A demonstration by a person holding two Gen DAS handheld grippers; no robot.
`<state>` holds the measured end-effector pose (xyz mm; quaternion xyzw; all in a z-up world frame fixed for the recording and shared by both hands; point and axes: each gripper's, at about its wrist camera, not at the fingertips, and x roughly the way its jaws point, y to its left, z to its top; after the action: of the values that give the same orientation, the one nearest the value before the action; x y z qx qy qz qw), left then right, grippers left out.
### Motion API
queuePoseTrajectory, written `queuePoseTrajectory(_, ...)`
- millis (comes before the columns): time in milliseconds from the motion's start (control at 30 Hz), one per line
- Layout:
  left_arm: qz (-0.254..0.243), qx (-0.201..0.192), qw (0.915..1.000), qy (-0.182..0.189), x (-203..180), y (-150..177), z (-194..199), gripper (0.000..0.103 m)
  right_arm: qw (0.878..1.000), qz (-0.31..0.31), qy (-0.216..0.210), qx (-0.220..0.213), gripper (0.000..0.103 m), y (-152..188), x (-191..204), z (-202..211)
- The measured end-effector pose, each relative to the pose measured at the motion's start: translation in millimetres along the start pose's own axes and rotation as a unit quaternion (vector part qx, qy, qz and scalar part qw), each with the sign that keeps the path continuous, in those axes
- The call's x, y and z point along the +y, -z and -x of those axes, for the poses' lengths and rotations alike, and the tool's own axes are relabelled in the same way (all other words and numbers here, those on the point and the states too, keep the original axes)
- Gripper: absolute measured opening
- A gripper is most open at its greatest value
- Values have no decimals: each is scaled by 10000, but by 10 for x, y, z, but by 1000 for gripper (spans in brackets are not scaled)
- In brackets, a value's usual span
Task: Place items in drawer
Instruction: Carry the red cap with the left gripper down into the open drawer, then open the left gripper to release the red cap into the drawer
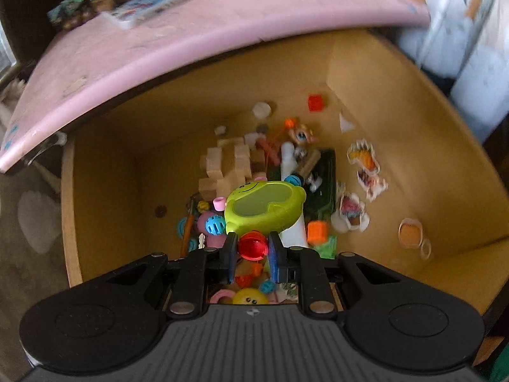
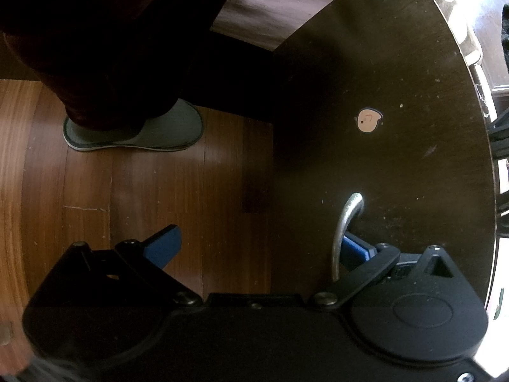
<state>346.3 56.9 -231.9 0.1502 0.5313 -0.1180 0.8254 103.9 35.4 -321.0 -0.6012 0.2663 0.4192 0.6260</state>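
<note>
Red translucent toy piece (image 1: 252,244) sits clamped between the fingers of my left gripper (image 1: 253,248), above the open drawer (image 1: 413,146) of mixed toys, just beside a green toy (image 1: 264,207). My right gripper (image 2: 254,248) is spread wide, one finger (image 2: 354,248) hooked behind the metal handle (image 2: 345,226) on the dark drawer front (image 2: 397,127).

Open drawer (image 1: 105,146) holds jumbled toys; red round piece (image 1: 252,244) above them

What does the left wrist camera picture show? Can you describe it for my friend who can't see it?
The left gripper is pinching a small red round toy above an open wooden drawer full of toys, including a lime green toy and wooden blocks. A pink tabletop sticks out over the drawer.
</note>
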Motion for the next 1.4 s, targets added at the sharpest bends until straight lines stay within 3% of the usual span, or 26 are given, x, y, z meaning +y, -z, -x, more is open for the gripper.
queuePoseTrajectory(200,-634,475,9964,-286,-52,-27,-220,18,10000,7,-2,-3,103,1,-3,-5)
queuePoseTrajectory(367,-603,836,9946,-145,13,-15,-384,19,10000,12,-8,-9,103,1,-7,-4)
queuePoseTrajectory(467,-620,915,9935,-273,21,-15,-427,20,10000,16,-9,-12,103,2,-8,-7)
queuePoseTrajectory(500,-712,935,9926,-295,-1,-11,-429,25,10000,17,-9,-13,103,3,-8,-7)
queuePoseTrajectory(600,-646,810,9940,-342,-43,-3,-400,65,10000,9,-8,-3,103,-1,-8,-8)
queuePoseTrajectory(767,-153,637,9973,-336,17,-16,-277,66,10000,24,-7,16,103,-3,-8,-6)
queuePoseTrajectory(1400,462,240,9971,-553,-170,-12,282,66,9995,316,-28,3,102,72,-9,33)
